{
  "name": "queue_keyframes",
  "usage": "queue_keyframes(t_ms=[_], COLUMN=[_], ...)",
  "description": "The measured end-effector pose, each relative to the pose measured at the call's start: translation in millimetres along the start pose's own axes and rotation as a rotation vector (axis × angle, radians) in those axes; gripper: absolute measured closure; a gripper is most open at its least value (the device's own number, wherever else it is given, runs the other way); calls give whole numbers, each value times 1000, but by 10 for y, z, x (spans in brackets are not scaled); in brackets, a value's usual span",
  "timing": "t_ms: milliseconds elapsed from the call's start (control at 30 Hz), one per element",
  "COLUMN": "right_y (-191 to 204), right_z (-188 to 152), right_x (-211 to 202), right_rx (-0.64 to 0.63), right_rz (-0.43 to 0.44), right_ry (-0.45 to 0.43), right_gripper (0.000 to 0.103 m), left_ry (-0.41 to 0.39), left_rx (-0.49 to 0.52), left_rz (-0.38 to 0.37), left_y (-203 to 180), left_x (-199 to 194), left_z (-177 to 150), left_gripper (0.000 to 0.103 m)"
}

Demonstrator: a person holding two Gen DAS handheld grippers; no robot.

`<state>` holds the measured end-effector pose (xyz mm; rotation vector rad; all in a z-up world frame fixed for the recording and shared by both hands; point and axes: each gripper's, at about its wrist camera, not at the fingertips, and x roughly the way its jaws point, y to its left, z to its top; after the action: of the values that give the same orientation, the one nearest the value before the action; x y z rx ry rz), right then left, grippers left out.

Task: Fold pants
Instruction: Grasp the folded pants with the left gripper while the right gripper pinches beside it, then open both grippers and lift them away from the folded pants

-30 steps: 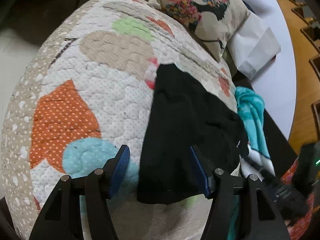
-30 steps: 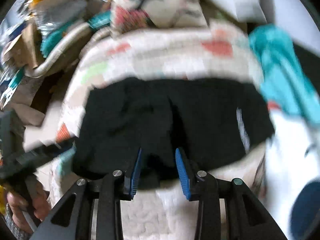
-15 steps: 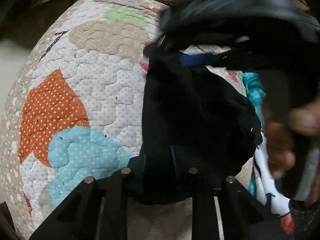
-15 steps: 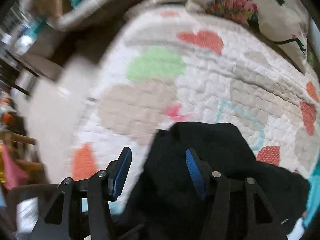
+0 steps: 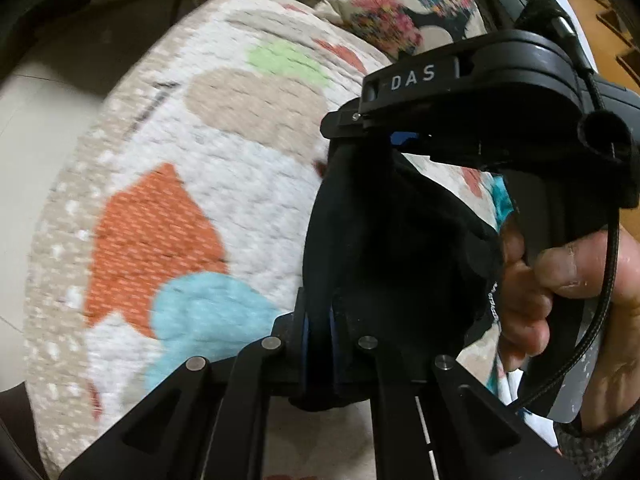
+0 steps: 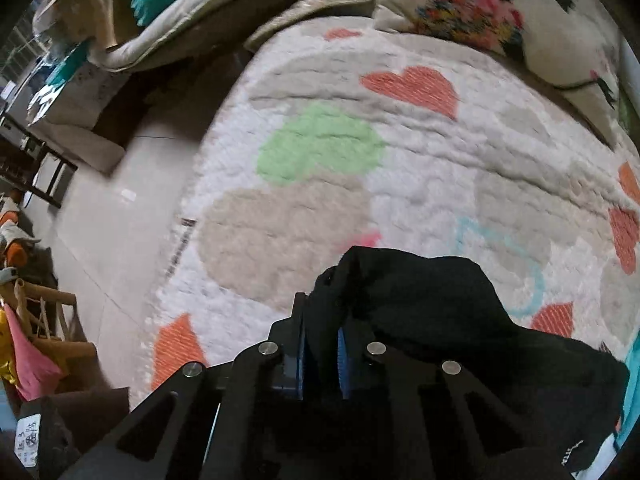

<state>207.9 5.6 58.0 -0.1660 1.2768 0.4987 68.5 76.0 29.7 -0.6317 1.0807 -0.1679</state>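
Black pants lie bunched on a quilted bedspread with coloured patches. My left gripper is shut on their near edge, a thin fold of black cloth pinched between the blue pads. In the left wrist view my right gripper comes in from the right at the pants' far corner, held by a person's hand. In the right wrist view, the right gripper has its jaws closing, and its pads press on a raised fold of the pants.
A floral pillow lies at the head of the quilt. Teal cloth sits by the pants' right side. Bare floor runs left of the bed, with a wooden chair and clutter beyond.
My left gripper closed on the pants' near edge. The right gripper swung across to the far corner, closed on a fold there, and now shows in the left wrist view.
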Motion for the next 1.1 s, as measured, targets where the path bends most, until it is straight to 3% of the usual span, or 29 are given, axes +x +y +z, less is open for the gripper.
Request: queue_keyframes(t_ms=[267,400,533,600,700,933,1100], right_y=[507,609,412,248,-24,-782,-1228], right_z=[228,300,320,266,80,-802,-1361], right_x=[193,384,173,-116,-489,-973,-1349], right_rx=[-68,-67,33,55,62,119,261], right_rz=[62,81,152,159,135,17,38], right_ry=[11,31,-54,-138,-235,-296,-368], right_gripper=[89,66,52,47,36,36,35], left_ry=[-52,-19,-65,-114,-183,-269,-320], left_rx=[-127,-213,-239,-229,-194,-53,62], left_rz=[75,98,85,97,137,239,330], left_y=[440,594,629,591,523,311,61], left_x=[-302,-268,-459,-573,-688,-793,-655], left_z=[84,27,2,13,2,24,58], left_gripper=[95,89,89,81,73,69,65])
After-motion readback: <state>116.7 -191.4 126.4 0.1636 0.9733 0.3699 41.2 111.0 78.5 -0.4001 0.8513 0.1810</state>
